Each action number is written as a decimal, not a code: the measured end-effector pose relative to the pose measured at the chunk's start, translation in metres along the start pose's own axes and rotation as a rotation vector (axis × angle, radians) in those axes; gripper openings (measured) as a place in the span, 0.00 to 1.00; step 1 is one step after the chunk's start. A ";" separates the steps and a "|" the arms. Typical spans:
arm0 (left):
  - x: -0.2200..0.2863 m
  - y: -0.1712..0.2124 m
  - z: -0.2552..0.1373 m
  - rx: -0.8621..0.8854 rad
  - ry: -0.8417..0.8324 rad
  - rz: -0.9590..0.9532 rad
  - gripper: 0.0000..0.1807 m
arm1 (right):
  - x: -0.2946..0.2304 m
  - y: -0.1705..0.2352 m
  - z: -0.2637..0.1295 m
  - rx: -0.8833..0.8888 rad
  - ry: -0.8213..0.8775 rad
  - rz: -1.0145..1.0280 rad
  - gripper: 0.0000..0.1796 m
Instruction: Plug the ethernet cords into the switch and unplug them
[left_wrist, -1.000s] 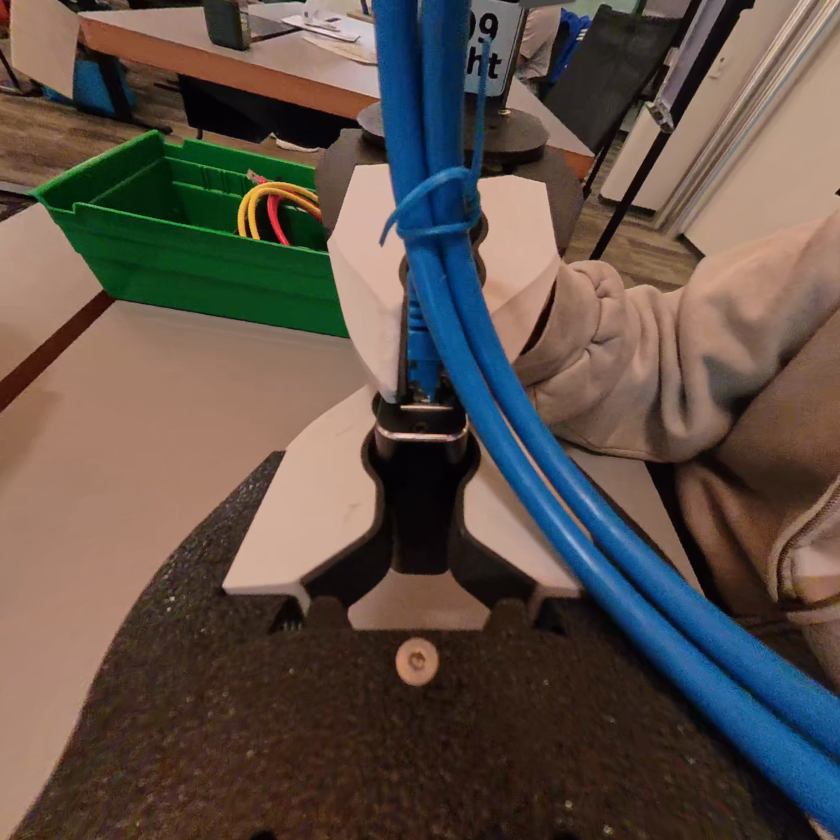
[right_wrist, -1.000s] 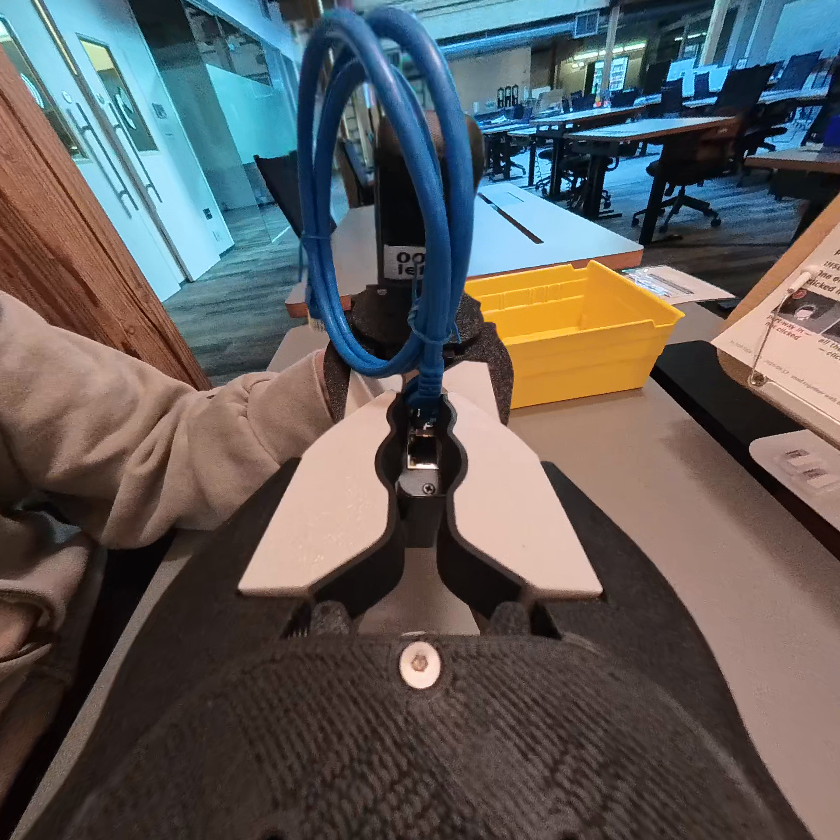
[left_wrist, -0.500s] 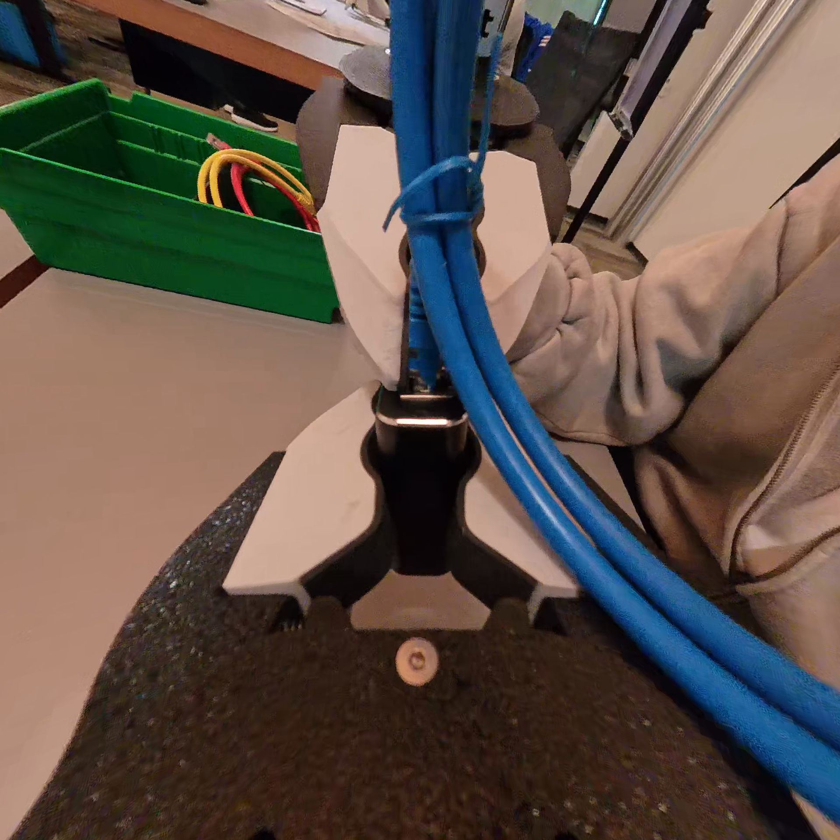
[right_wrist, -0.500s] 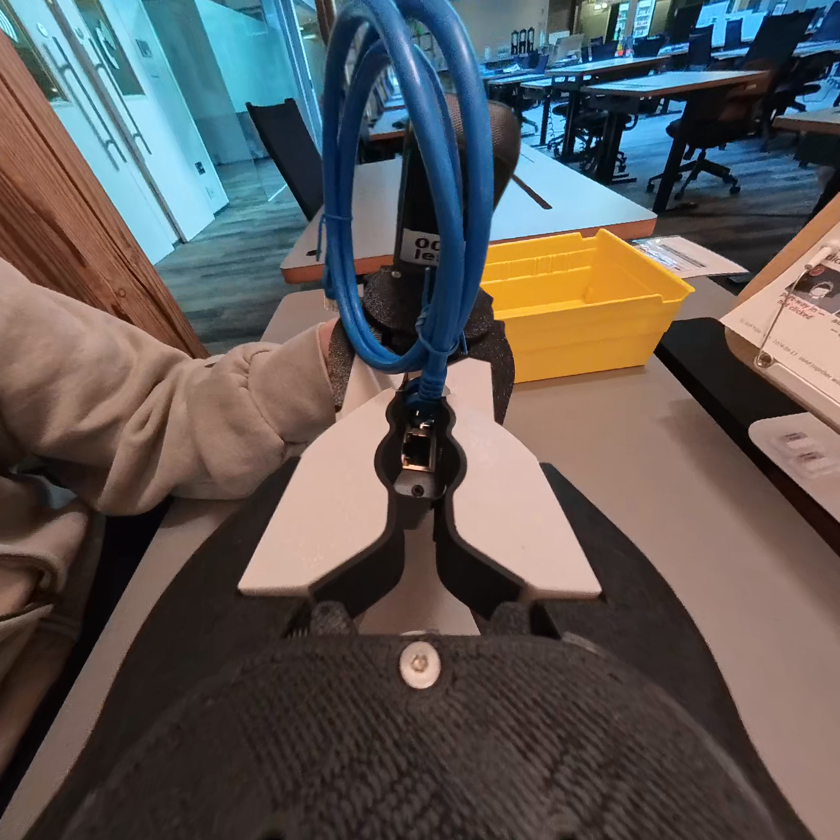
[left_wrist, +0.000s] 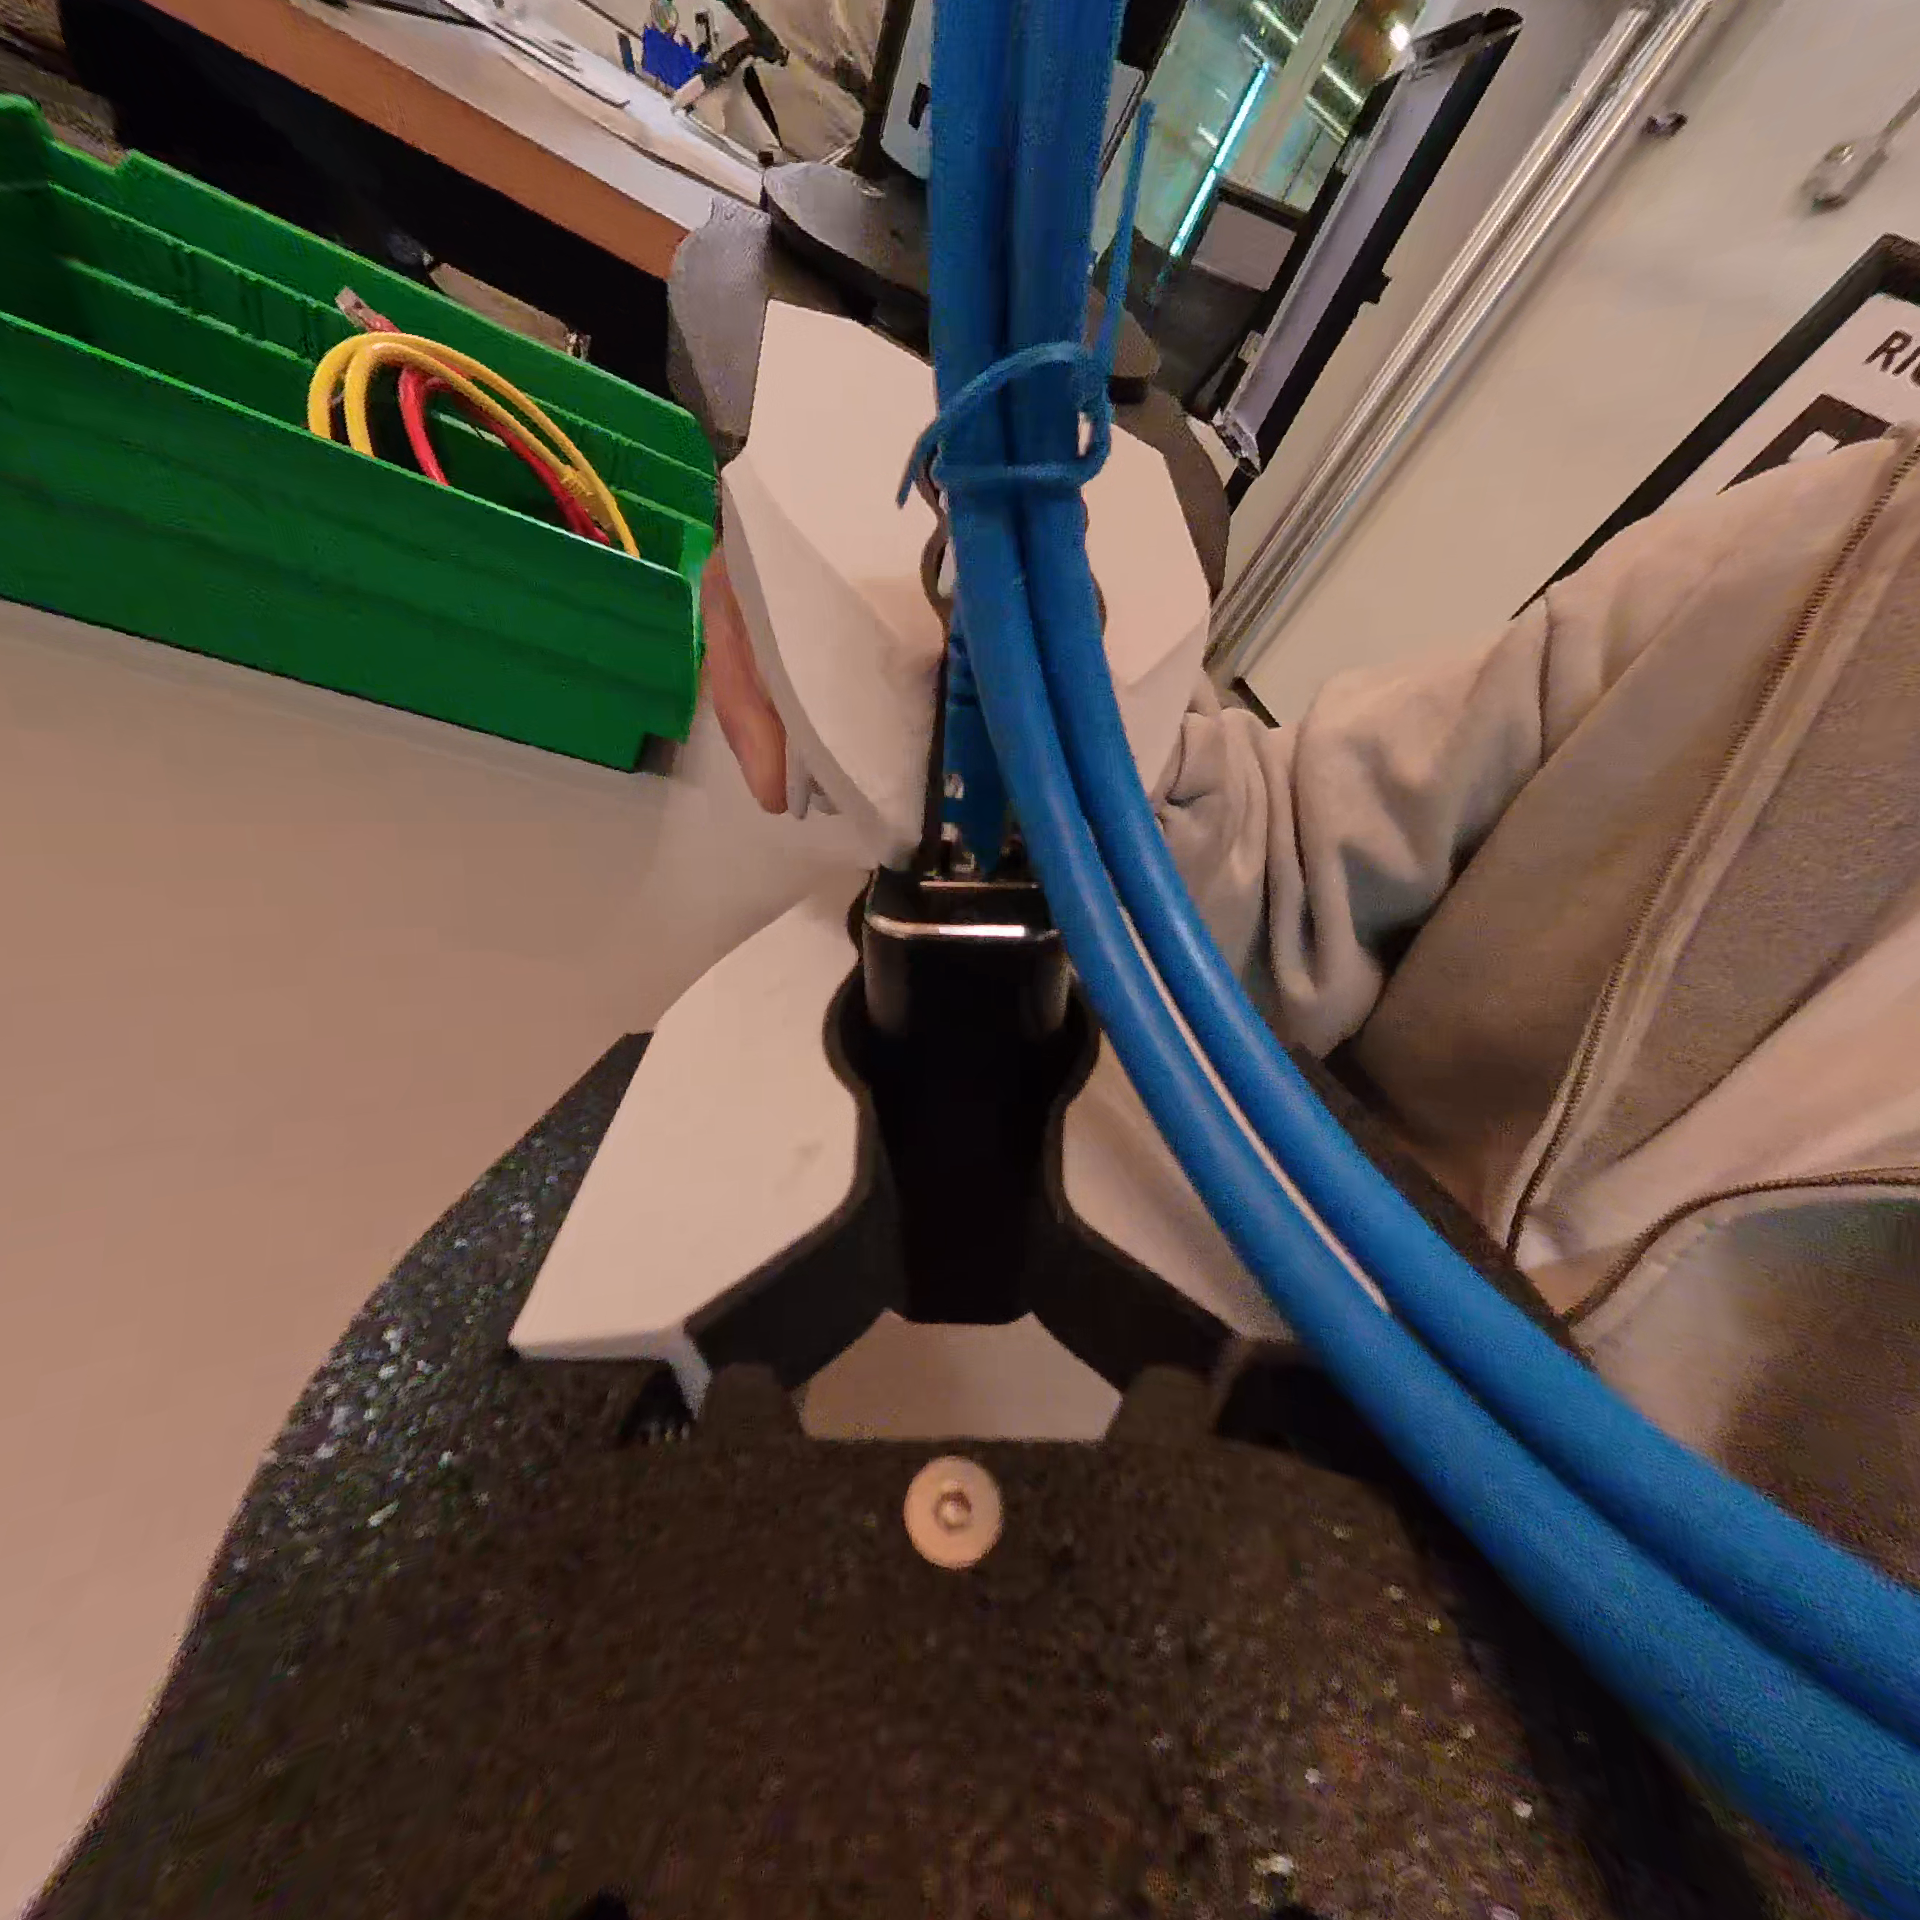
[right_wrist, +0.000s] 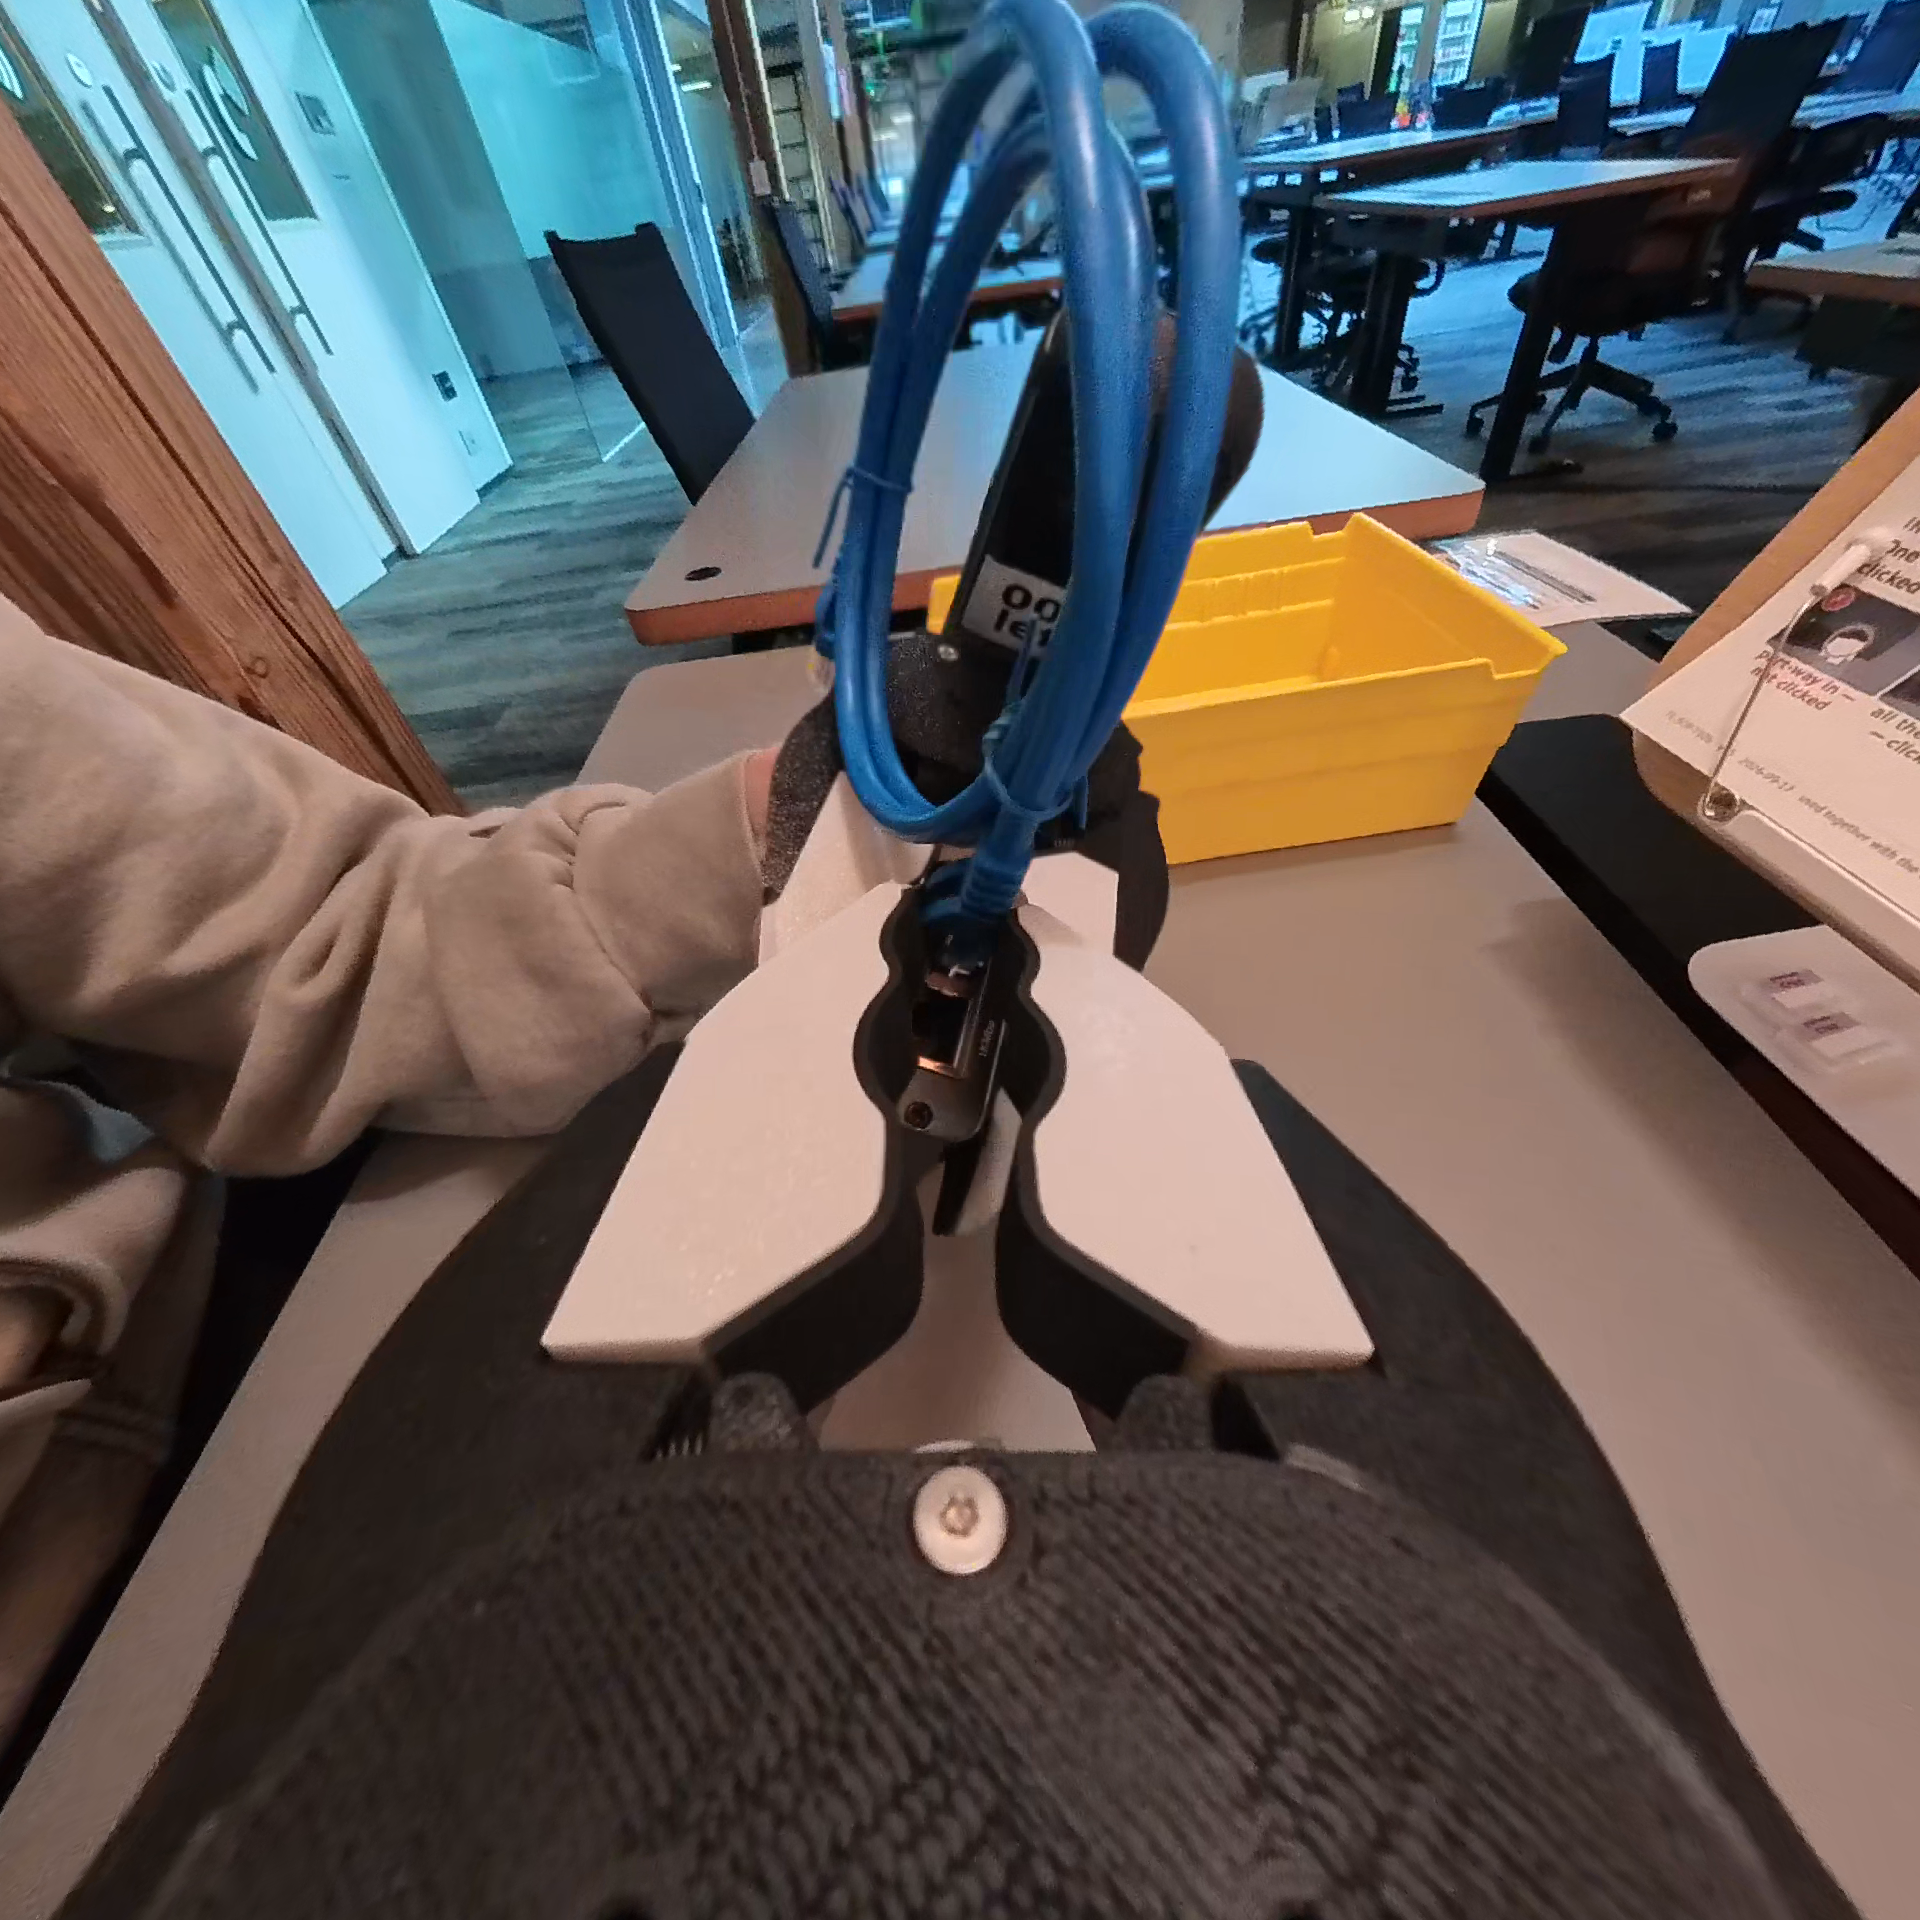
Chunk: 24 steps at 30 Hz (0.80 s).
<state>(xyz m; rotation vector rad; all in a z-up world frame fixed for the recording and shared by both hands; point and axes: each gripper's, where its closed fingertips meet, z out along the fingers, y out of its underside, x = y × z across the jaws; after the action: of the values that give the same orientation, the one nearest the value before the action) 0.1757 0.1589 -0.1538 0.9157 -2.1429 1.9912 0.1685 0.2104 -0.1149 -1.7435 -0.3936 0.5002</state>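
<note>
surface: pale grey table (right_wrist: 1403, 1039) | on it: yellow bin (right_wrist: 1340, 717); green bin (left_wrist: 343, 623)

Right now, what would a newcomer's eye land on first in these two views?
The coiled bright-blue ethernet cable, looped upright at centre, its plug in the small black switch box between the two facing hand-held grippers. Next the colours: a yellow plastic bin on the grey table in the right wrist view, and a green plastic bin holding yellow and red cords in the left.

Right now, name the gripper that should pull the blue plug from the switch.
Right, probably. The right gripper has its fingers shut on the blue ethernet cord at the plug, where it enters the black switch; the left gripper clamps that switch and should only brace.
</note>
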 end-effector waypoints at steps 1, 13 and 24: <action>-0.002 0.000 0.000 -0.002 -0.006 -0.003 0.15 | 0.001 0.002 0.000 -0.009 0.005 -0.005 0.07; -0.012 0.001 0.000 -0.028 -0.106 0.033 0.17 | 0.004 0.003 -0.005 -0.001 -0.007 0.025 0.07; -0.005 -0.019 -0.003 -0.011 -0.214 0.130 0.15 | -0.005 -0.019 -0.006 0.135 -0.034 0.014 0.07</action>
<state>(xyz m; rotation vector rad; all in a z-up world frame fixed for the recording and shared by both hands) 0.1873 0.1640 -0.1386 1.0574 -2.3808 2.0189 0.1679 0.2074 -0.0942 -1.6102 -0.3633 0.5543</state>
